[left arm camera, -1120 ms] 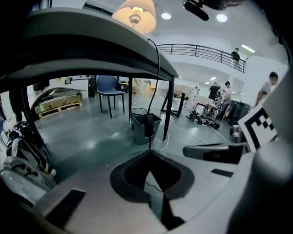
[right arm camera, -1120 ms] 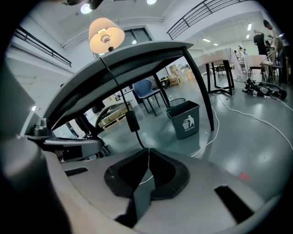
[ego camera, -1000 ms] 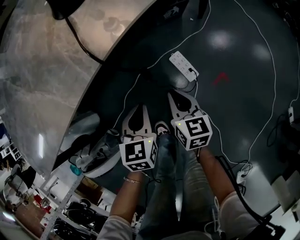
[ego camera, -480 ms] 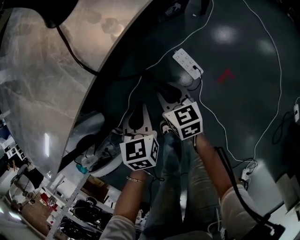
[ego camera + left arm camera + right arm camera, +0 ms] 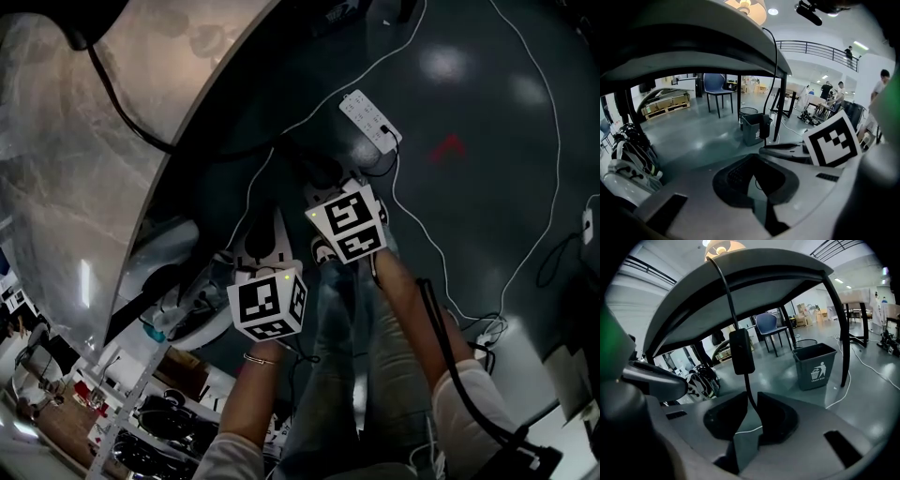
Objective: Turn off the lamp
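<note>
The lamp's lit shade [image 5: 724,246] shows above the dark table's edge [image 5: 754,268]. Its black cord hangs down from that edge with an inline switch [image 5: 741,351] on it. My right gripper [image 5: 752,398] sits just under the switch. Its jaws stand a narrow way apart, the cord [image 5: 751,394] runs down into the gap, and the pads do not visibly press on it. In the head view the right gripper [image 5: 322,180] reaches under the table rim. My left gripper [image 5: 270,220] is lower and to its left, shut and empty [image 5: 753,159].
On the floor lie a white power strip [image 5: 367,119], trailing white cables [image 5: 427,239] and a red mark [image 5: 448,145]. Under the table stand a grey bin [image 5: 817,366], a blue chair [image 5: 769,326] and bags [image 5: 183,305]. People stand far off.
In the head view my right gripper has moved up and left, in under the table's rim, and rolled a little. The left gripper has barely moved.
</note>
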